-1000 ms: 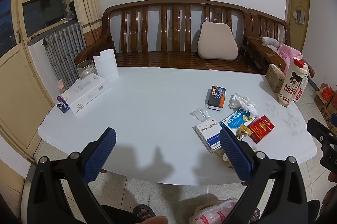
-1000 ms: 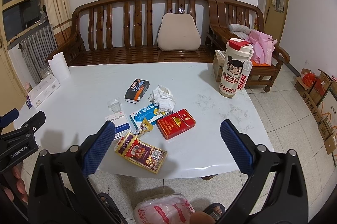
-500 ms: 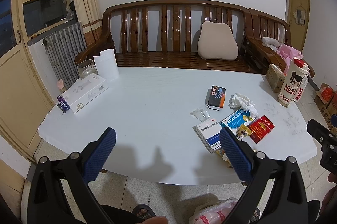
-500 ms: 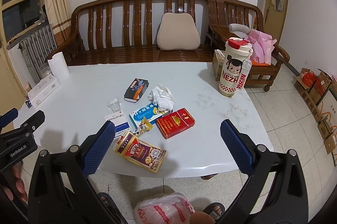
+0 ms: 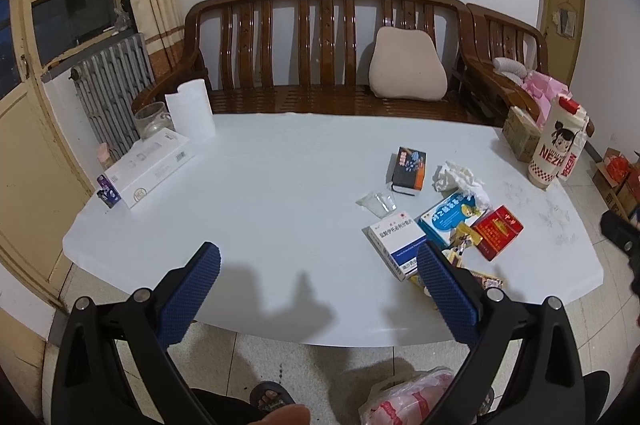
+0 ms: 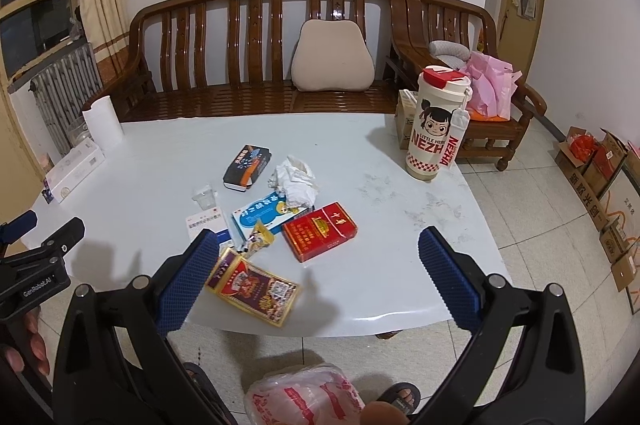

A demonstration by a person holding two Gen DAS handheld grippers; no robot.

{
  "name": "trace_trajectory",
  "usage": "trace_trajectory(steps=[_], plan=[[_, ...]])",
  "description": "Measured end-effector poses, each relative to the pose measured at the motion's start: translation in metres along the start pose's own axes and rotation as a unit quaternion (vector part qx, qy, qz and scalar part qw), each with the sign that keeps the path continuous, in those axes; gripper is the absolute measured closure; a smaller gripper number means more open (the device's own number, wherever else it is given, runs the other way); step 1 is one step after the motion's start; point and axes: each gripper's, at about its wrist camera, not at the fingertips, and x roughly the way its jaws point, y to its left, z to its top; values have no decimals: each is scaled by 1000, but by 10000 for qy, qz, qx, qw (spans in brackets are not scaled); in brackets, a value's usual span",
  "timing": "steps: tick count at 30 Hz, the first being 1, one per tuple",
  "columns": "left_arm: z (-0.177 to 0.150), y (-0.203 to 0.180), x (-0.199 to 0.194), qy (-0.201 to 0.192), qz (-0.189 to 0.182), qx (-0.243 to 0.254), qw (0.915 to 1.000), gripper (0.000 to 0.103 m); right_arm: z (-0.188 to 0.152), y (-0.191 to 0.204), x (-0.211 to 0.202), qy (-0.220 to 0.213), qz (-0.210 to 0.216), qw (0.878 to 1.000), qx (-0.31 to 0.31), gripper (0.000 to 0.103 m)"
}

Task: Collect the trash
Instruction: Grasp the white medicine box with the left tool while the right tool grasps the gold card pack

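Trash lies on the white table (image 6: 400, 277): a crumpled tissue (image 6: 295, 177), a red cigarette pack (image 6: 319, 231), a blue-white medicine box (image 6: 264, 213), a white medicine box (image 5: 396, 237), a dark box (image 6: 247, 167), a gold-purple packet (image 6: 252, 285), a yellow wrapper (image 6: 260, 239) and a clear plastic cup (image 6: 205, 199). My right gripper (image 6: 318, 273) is open and empty above the table's near edge, its left finger by the gold packet. My left gripper (image 5: 318, 285) is open and empty over the bare near edge, left of the trash. A plastic bag (image 6: 304, 397) lies on the floor below.
A tall Nezha cup (image 6: 436, 125) and a carton stand at the table's right rear. A paper roll (image 5: 190, 113), a glass jar (image 5: 152, 119) and a long white box (image 5: 148, 167) stand at the left rear. A wooden bench (image 5: 320, 65) runs behind the table. Cardboard boxes (image 6: 600, 177) sit on the floor at right.
The right gripper has shifted slightly forward and left towards the trash. The left gripper has not visibly moved. Both stay open.
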Motion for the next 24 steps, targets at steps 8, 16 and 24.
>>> trace_trajectory(steps=[8, 16, 24], plan=[[-4, -9, 35, 365, -70, 51, 9993, 7, 12, -12, 21, 377, 237, 9984, -347, 5], [-12, -25, 79, 774, -281, 226, 9963, 7, 8, -27, 58, 920, 679, 9907, -739, 5], [-20, -25, 111, 1031, -227, 236, 9941, 7, -19, 8, 92, 1457, 2087, 9407, -2245, 5]])
